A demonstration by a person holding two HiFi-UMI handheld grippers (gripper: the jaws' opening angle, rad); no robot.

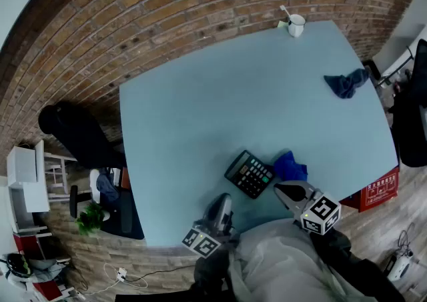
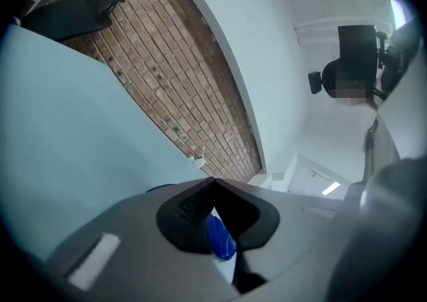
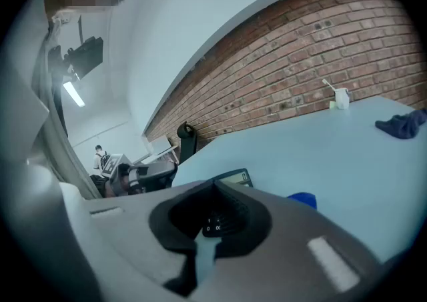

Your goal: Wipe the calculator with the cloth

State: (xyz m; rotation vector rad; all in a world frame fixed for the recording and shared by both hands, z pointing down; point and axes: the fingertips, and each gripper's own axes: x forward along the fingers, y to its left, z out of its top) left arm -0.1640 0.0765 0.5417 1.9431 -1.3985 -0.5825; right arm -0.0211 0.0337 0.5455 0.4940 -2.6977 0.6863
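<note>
Two grippers: left gripper [image 1: 223, 201] and right gripper [image 1: 281, 191] are both clamped shut with nothing in them, hovering at the near edge of the tabletop [image 1: 200, 107].
Calculator: the calculator [image 1: 249, 174] lies flat near that front edge, just ahead of and between the two grippers. Its long axis runs diagonally, with one end toward the cloth.
Cloth: the bright blue cloth [image 1: 291, 166] is bunched just beside the calculator's right side, maybe touching it. It's right in front of the right gripper, so that hand's nearer.
Left side: the left gripper sits just short of the calculator's near corner, handy for pinning it, I'd guess.
Next move: the right jaws would have to open before grabbing the cloth.
Room: there's loads of bare tabletop beyond and to the left. The front edge is close, so strokes toward the person could shove the calculator off.
Other stuff: the dark cloth [image 1: 347, 83] and the cup [image 1: 295, 25] are well apart from all this.
</note>
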